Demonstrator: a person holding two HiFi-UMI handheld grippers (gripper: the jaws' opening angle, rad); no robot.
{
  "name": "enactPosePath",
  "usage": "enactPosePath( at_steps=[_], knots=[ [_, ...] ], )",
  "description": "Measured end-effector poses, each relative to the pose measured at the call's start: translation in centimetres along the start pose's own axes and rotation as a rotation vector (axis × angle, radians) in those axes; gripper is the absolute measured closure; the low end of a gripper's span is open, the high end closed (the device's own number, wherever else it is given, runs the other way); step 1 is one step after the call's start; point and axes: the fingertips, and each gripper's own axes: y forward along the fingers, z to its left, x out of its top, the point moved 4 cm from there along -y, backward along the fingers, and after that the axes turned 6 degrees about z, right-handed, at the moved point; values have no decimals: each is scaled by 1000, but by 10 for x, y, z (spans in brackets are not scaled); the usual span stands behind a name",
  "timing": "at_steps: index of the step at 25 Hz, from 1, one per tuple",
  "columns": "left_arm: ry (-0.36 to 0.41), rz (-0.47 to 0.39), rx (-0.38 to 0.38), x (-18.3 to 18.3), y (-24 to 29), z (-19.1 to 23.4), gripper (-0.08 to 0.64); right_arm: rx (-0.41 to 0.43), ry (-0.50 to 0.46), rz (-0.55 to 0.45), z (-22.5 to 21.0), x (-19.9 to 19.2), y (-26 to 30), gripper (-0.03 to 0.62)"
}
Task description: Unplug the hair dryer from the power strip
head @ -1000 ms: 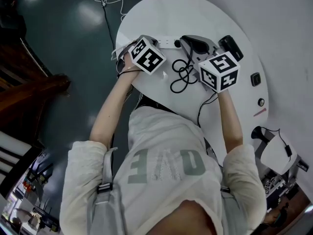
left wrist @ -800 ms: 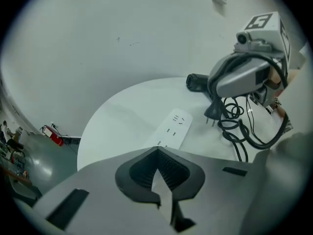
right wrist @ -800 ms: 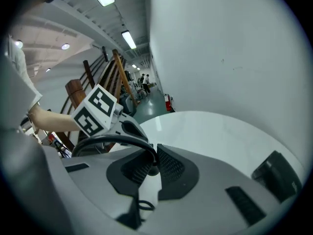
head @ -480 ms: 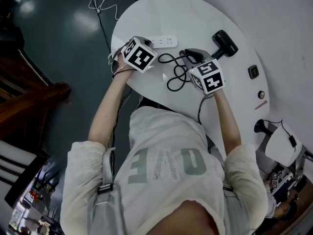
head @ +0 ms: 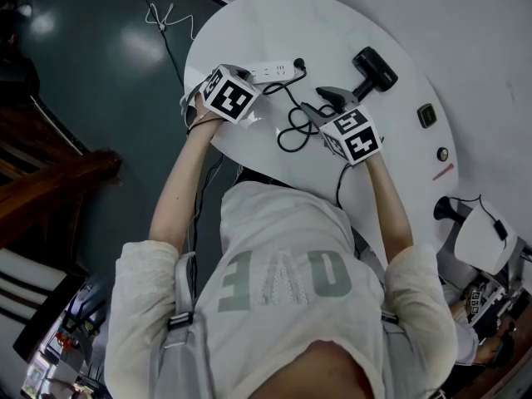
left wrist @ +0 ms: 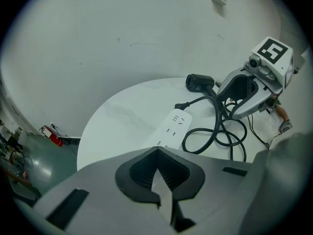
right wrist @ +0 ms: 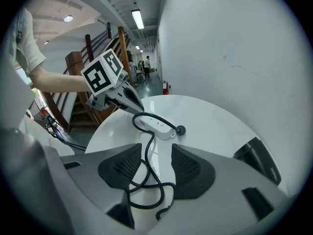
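The white power strip point(head: 274, 71) lies on the round white table point(head: 249, 23). My left gripper point(left wrist: 161, 180) is shut on its near end. The black plug point(head: 299, 62) lies on the table by the strip's far end, out of the sockets point(left wrist: 182, 105). Its black cord point(head: 293, 127) loops back toward me and runs between the pads of my right gripper point(right wrist: 155, 168). Those jaws are opening and the pads do not press on the cord. The black hair dryer point(head: 376, 69) rests at the table's far right.
A grey wall rises just behind the table, with small switch plates point(head: 426, 115). A thin white cable point(head: 170, 11) trails on the dark floor at the left. A red fire extinguisher point(left wrist: 55, 137) stands by the wall. Wooden stairs point(right wrist: 85, 67) rise beyond the table.
My right gripper has drawn back from the strip toward me and lower, and its jaws have parted off the cord. The plug now lies free by the strip. The left gripper has stayed put.
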Motion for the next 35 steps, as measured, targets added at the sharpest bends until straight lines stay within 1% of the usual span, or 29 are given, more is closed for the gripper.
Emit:
enactPosePath(
  at_steps=[4,6,8,9,11,13,15,17,19,21,23,24,26,28,31,33,35],
  knots=[
    [-1,6,-6,1,0,2,552,-38,55,-42,-9,3,-11,410],
    [-24,4,-15,-1,0,3,552,-55,77,-77,-13,11,-17,419],
    [-60,5,-18,-4,-1,5,552,-81,93,-127,-18,25,-26,487],
    [-67,-3,-12,-2,-2,6,552,-98,99,-159,-21,35,-31,524],
    [-53,-35,10,9,-9,7,552,-128,102,-243,-25,56,-46,553],
    [-37,-95,28,29,-23,6,552,-162,92,-335,-28,81,-65,565],
    [-26,-183,41,58,-45,3,552,-201,78,-430,-29,107,-90,568],
    [-9,-289,55,89,-74,-3,552,-236,71,-534,-27,133,-120,569],
    [16,-408,68,118,-109,-15,552,-280,52,-635,-21,155,-157,569],
    [53,-544,70,143,-149,-33,552,-339,7,-733,-11,172,-197,569],
    [86,-694,76,163,-192,-53,551,-389,-28,-829,-2,180,-234,569],
    [97,-770,83,171,-213,-63,552,-406,-29,-870,1,181,-250,569],
    [106,-927,97,182,-253,-81,552,-432,-9,-936,5,176,-274,569],
    [88,-1063,98,187,-284,-96,551,-466,18,-982,8,166,-291,569],
    [43,-1166,115,179,-309,-109,551,-498,62,-1030,14,151,-303,569],
    [36,-1227,124,172,-318,-113,551,-512,86,-1046,17,141,-306,569],
    [32,-1263,135,166,-321,-115,551,-526,103,-1043,18,133,-305,569]
  ],
)
